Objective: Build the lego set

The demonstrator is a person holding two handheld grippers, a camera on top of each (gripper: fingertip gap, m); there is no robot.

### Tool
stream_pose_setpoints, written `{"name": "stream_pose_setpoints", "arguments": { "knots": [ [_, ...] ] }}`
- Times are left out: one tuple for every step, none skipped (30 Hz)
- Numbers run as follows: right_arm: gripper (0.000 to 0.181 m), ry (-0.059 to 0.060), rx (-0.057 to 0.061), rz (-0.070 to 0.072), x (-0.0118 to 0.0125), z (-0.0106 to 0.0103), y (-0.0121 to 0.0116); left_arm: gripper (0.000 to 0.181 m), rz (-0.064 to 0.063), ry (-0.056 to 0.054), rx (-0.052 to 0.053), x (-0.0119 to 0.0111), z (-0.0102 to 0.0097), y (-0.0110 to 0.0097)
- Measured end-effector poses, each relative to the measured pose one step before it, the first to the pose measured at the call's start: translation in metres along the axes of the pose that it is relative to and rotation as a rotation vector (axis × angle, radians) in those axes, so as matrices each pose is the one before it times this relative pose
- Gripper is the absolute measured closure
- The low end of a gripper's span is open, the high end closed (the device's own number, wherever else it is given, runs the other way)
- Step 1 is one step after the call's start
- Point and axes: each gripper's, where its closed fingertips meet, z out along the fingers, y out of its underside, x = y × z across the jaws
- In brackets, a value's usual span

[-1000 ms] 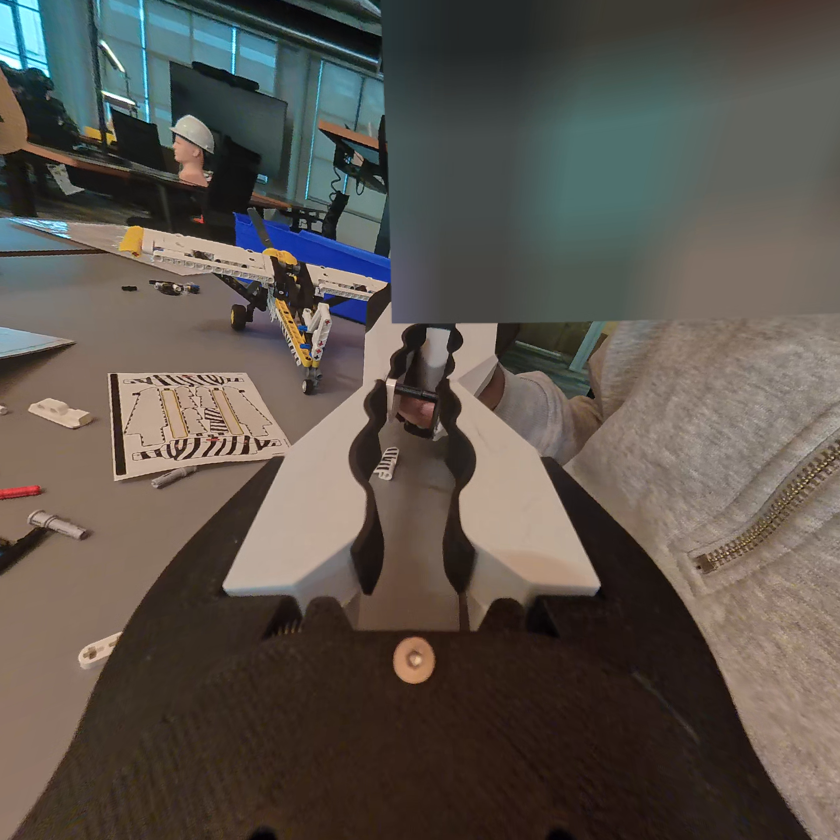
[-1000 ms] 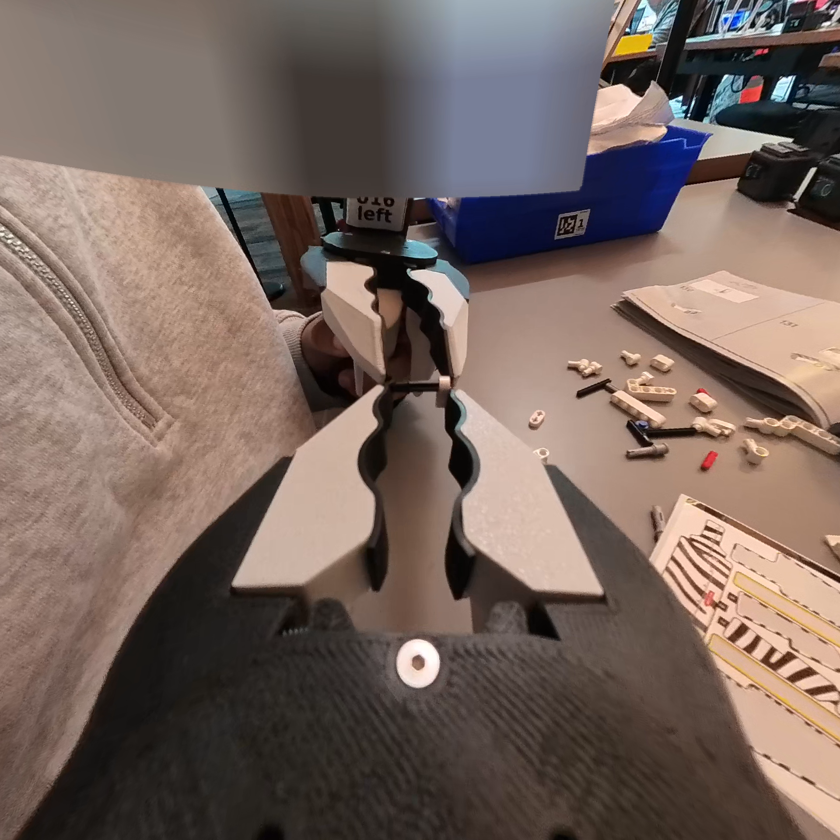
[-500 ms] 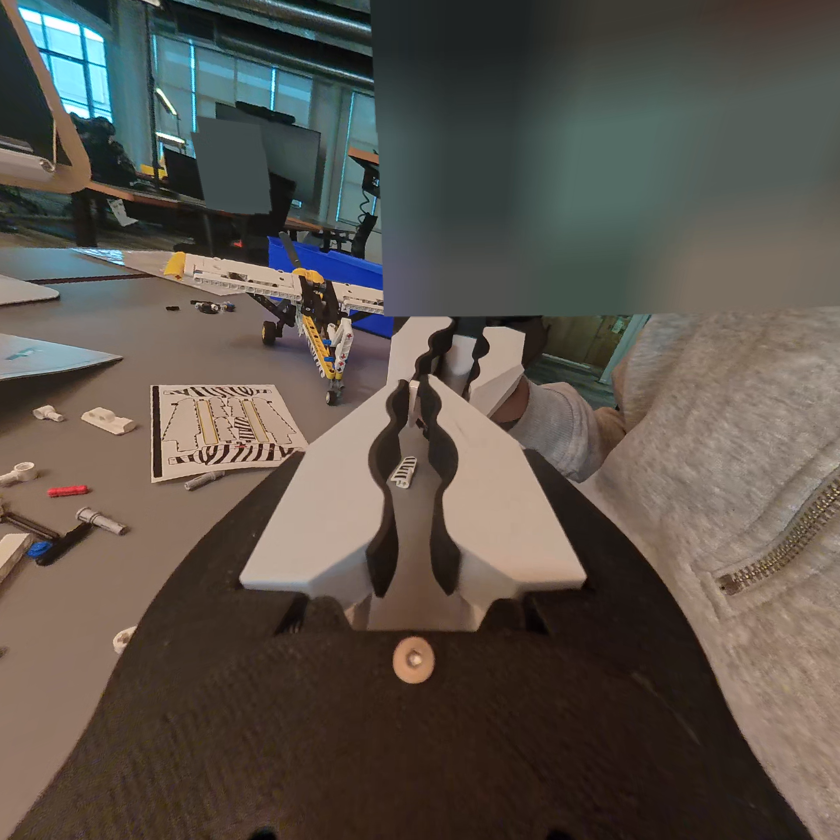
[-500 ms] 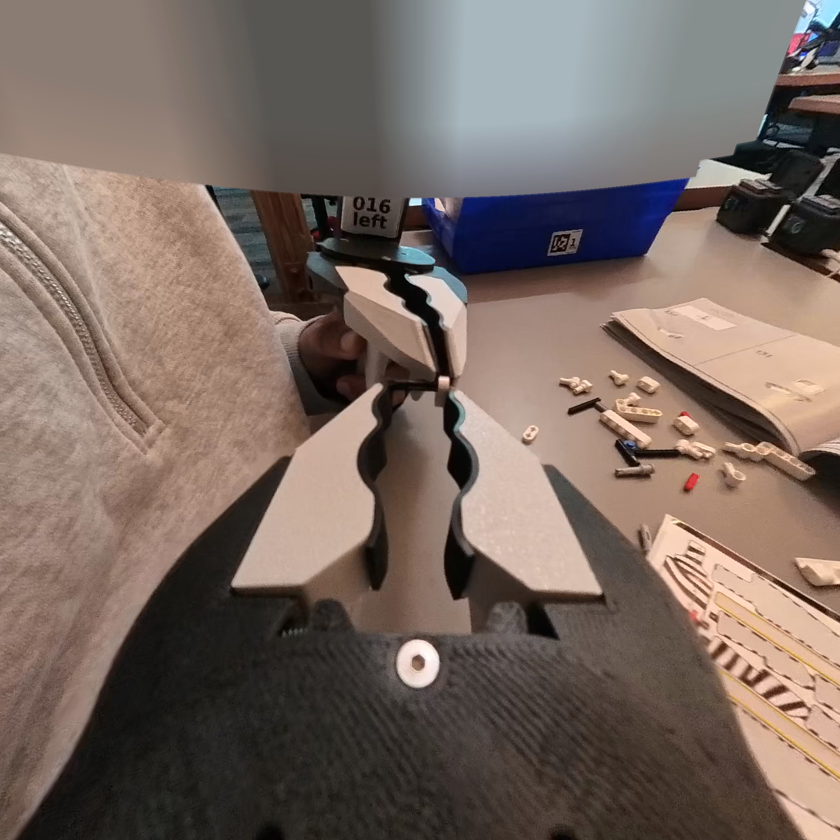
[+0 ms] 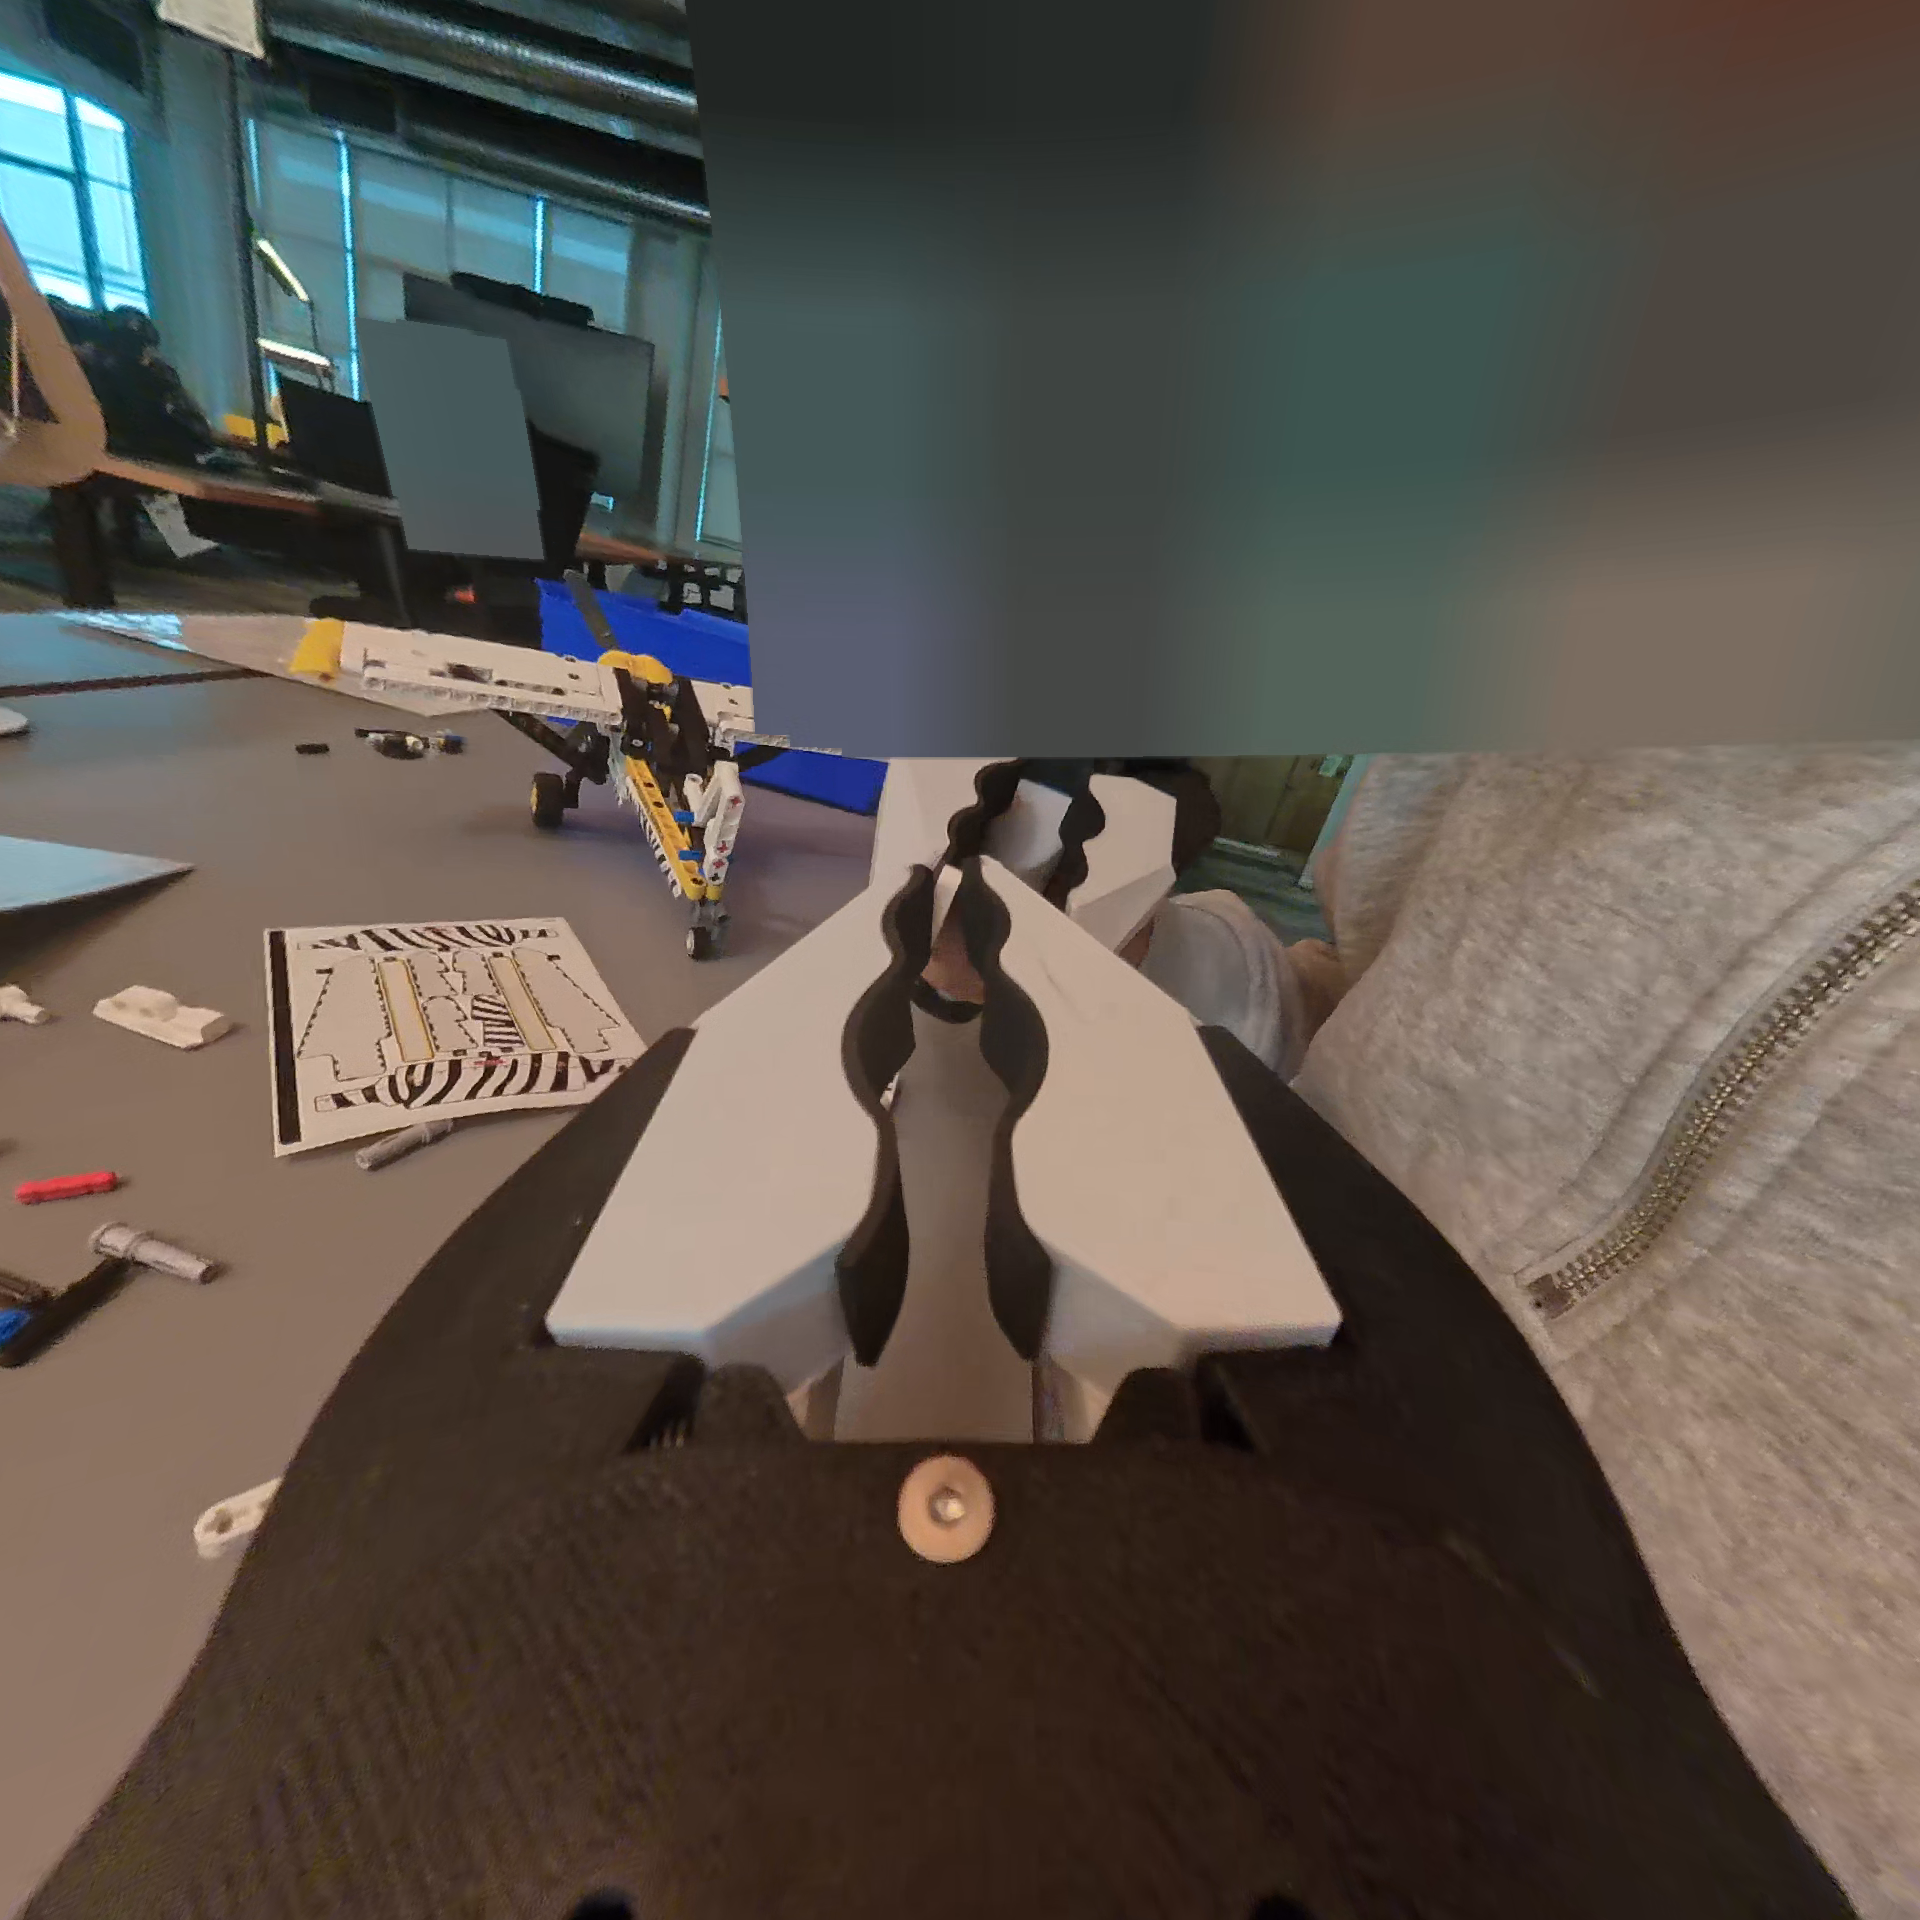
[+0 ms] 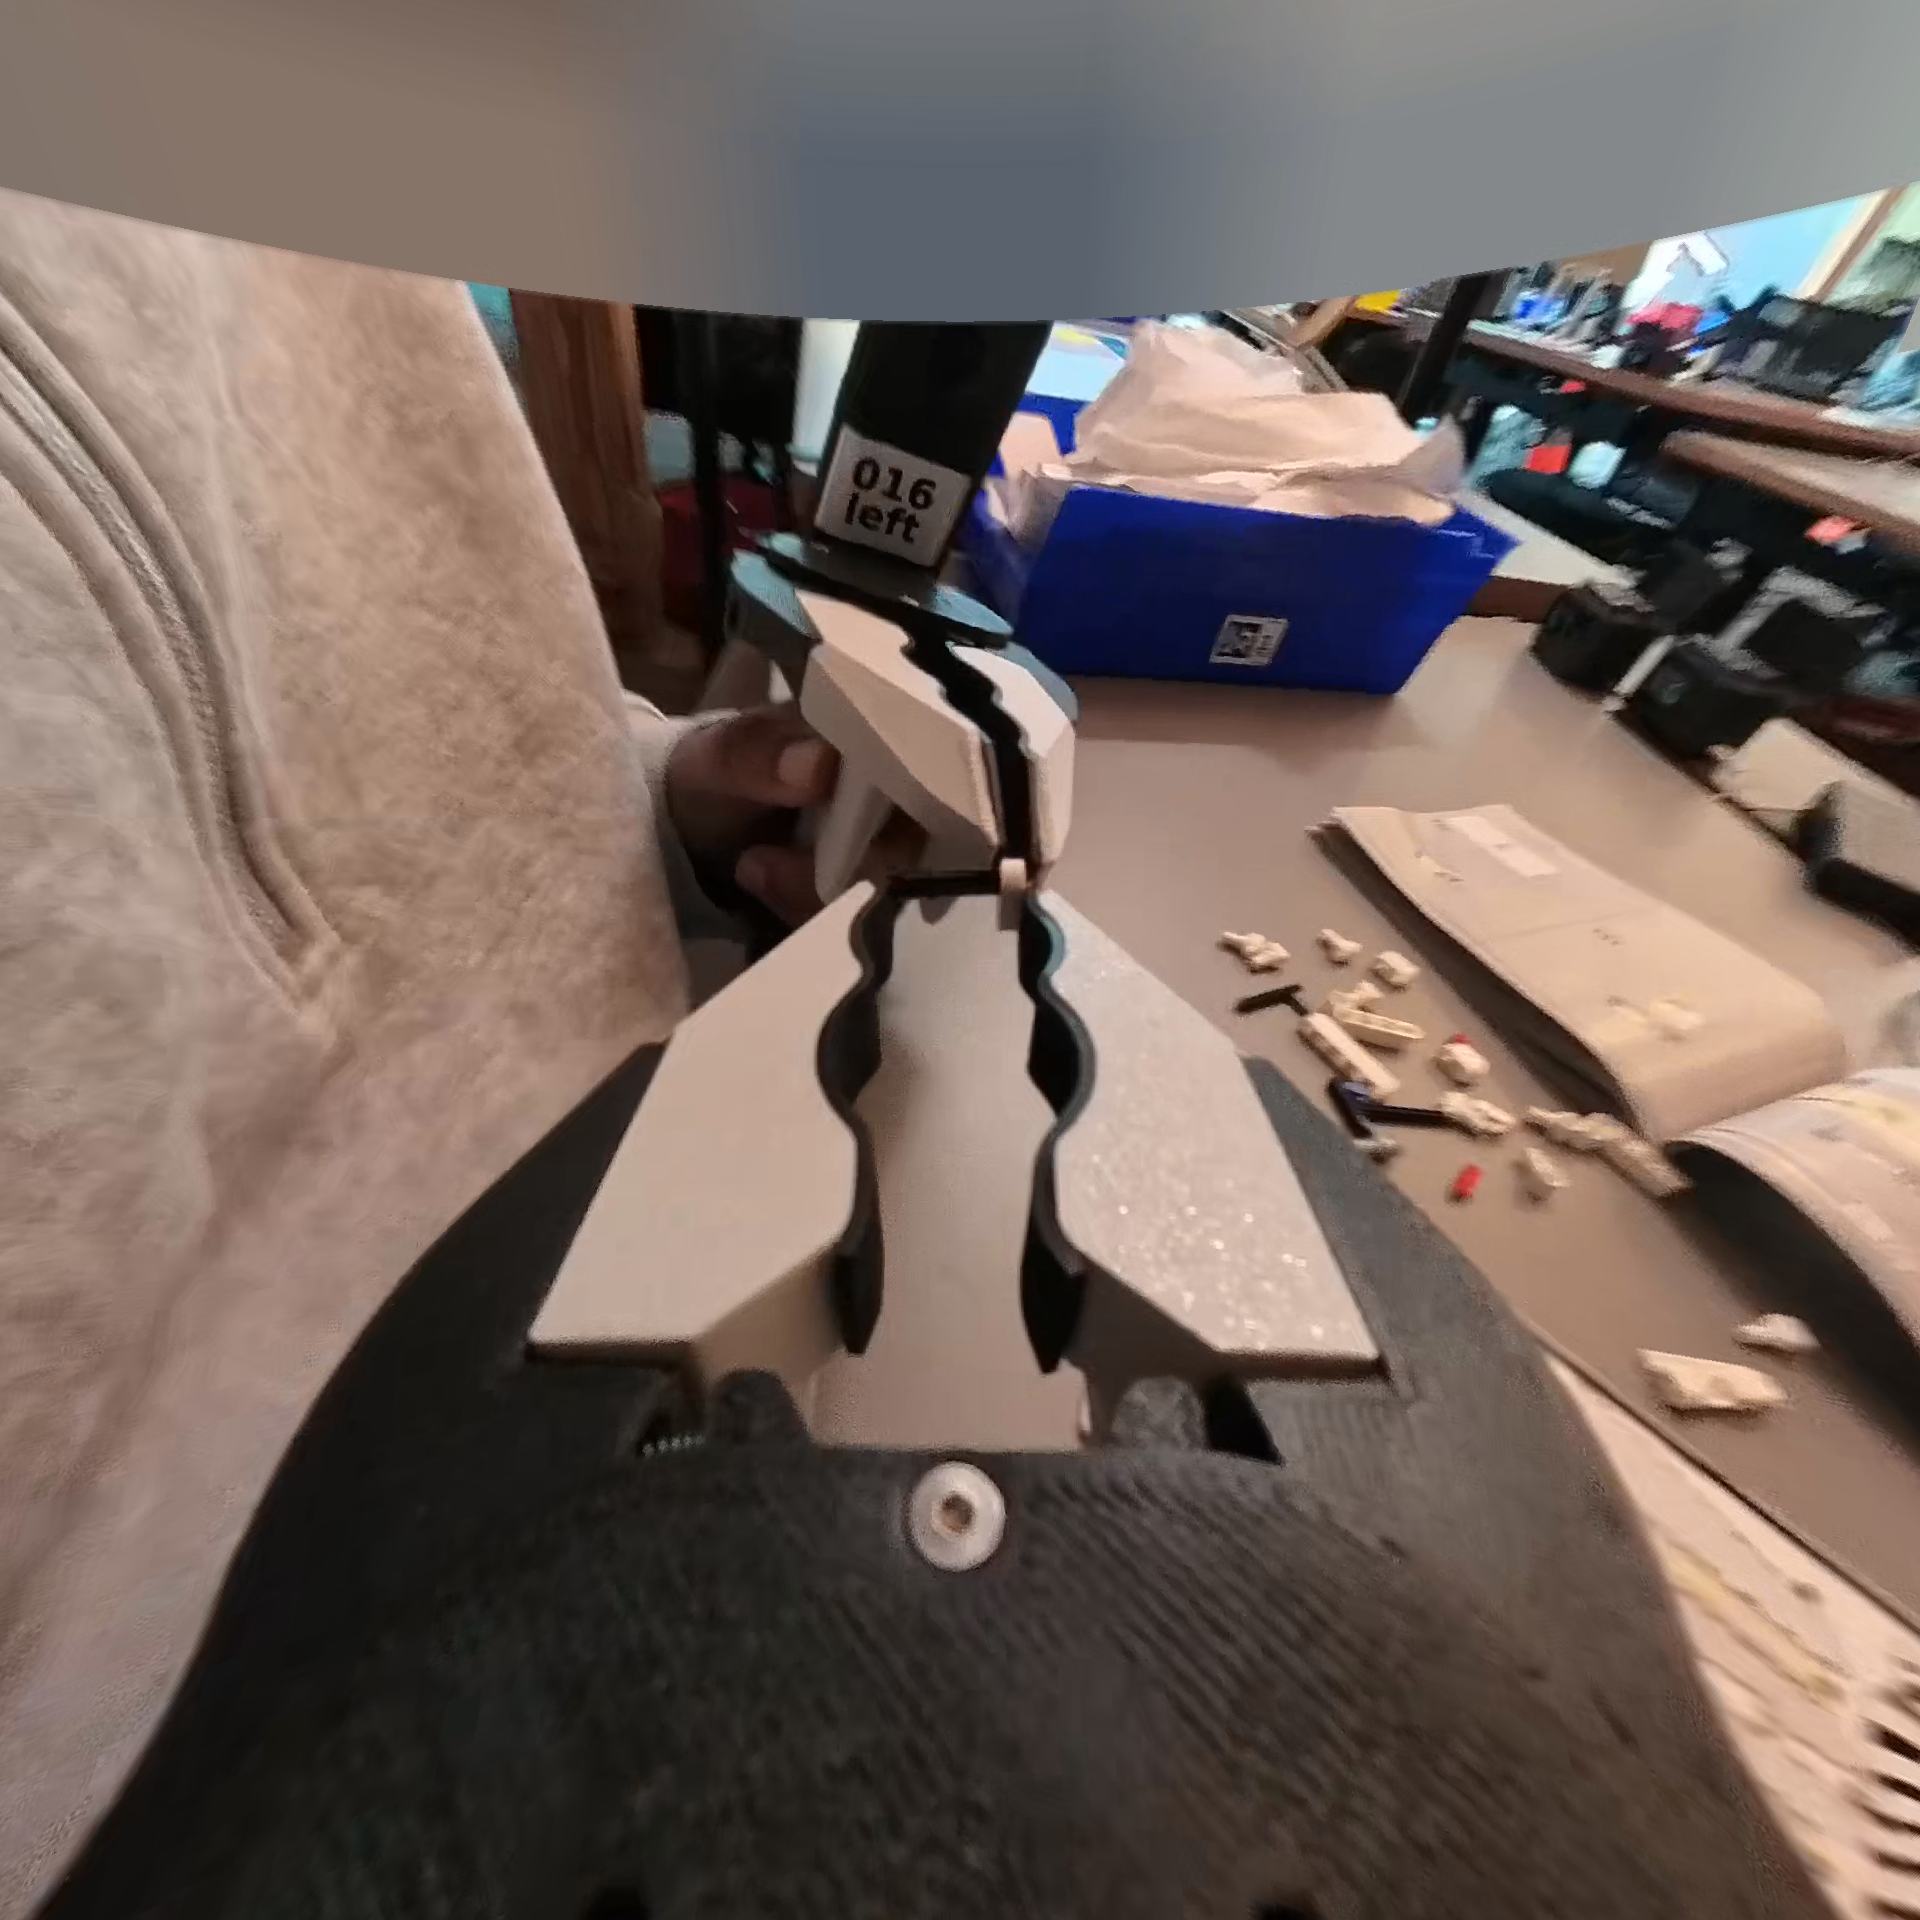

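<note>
In the right wrist view my right gripper (image 6: pixel 951 899) is shut on a short black axle (image 6: pixel 940 883) that spans its fingertips, with a small white connector (image 6: pixel 1010 878) on the axle's right end. My left gripper (image 6: pixel 1013 854) comes in from above and is shut on that connector. In the left wrist view my left gripper (image 5: pixel 943 878) has its tips pinched on the white piece (image 5: pixel 948 891), and the right gripper (image 5: pixel 1023 842) faces it just beyond. Both are held above the table's near edge, close to the person's grey hoodie (image 5: pixel 1610 1143).
A partly built white, yellow and black lego plane (image 5: pixel 644 717) stands on the grey table (image 5: pixel 208 1351) before a blue bin (image 6: pixel 1247 592). A zebra-striped sticker sheet (image 5: pixel 436 1018), an instruction booklet (image 6: pixel 1558 935) and several loose pieces (image 6: pixel 1371 1029) lie around. The tips of both grippers are at nearly the same place.
My left gripper went from open to shut, closing on the white connector at the axle's end. The right gripper kept hold of the axle while both views swung a little.
</note>
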Motion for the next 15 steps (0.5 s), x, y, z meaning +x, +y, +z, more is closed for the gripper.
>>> {"name": "stream_pose_setpoints", "arguments": {
  "knots": [
    [0.158,0.0378,-0.0283,-0.0597,0.00239,0.00074,0.0023,0.175,-0.022,0.0023,-0.0018,-0.00165,-0.00039,0.00043],
    [0.158,0.0481,-0.0286,-0.0672,0.00344,0.00045,0.00244,0.175,-0.0234,-0.0007,0.0022,-0.00216,-0.00059,0.0001],
    [0.157,0.0602,-0.0283,-0.0679,0.00491,0.00011,0.00247,0.178,-0.0262,0.007,0.0113,-0.00084,-0.00101,-0.00164],
    [0.158,0.0605,-0.028,-0.0692,0.00514,-0.00055,0.00276,0.178,-0.0265,0.0225,0.0209,0.00153,-0.00115,-0.003],
    [0.158,0.0522,-0.0255,-0.0635,0.00448,-0.00073,0.00259,0.178,-0.0347,0.0024,0.0176,-0.00146,-0.00085,-0.00263],
    [0.158,0.0382,-0.0213,-0.0518,0.00303,-0.00045,0.00229,0.177,-0.0303,-0.003,0.0067,-0.00215,0.00014,-0.00048],
    [0.158,0.0259,-0.0177,-0.0351,0.00207,-0.00002,0.00188,0.174,-0.0207,-0.0057,-0.0049,-0.00204,0.00114,0.00176],
    [0.158,0.0182,-0.0134,-0.021,0.00128,0.00048,0.0012,0.174,-0.0236,-0.0293,-0.0114,-0.00512,0.002,0.00285],
    [0.158,0.017,-0.0055,-0.0154,0.00129,0.0007,0.00035,0.173,-0.0123,-0.0099,-0.0166,-0.00172,0.00257,0.00354],
    [0.158,0.0106,-0.004,-0.0142,0.00027,0.00091,0.00005,0.17,-0.0098,-0.0104,-0.018,-0.00139,0.00271,0.00365],
    [0.158,0.006,-0.0113,-0.0122,-0.00019,0.00133,0.00103,0.17,-0.0091,-0.0177,-0.0163,-0.0022,0.00249,0.00316],
    [0.158,0.011,-0.0145,-0.0142,0.00047,0.00136,0.00144,0.17,-0.0058,-0.0114,-0.0125,-0.00108,0.00199,0.00256],
    [0.158,0.0102,-0.0122,-0.0158,0.00017,0.00139,0.00112,0.171,-0.0058,-0.0107,-0.0099,-0.0011,0.00137,0.00198],
    [0.157,0.0081,-0.0144,-0.0118,0.00016,0.00151,0.00139,0.175,-0.0083,-0.0032,-0.0042,-0.00036,0.00076,0.00089],
    [0.157,0.0082,-0.0084,-0.0082,0.00048,0.00106,0.00079,0.176,-0.0149,-0.0039,0.0024,-0.00095,-0.00011,-0.00015]
  ]
}}
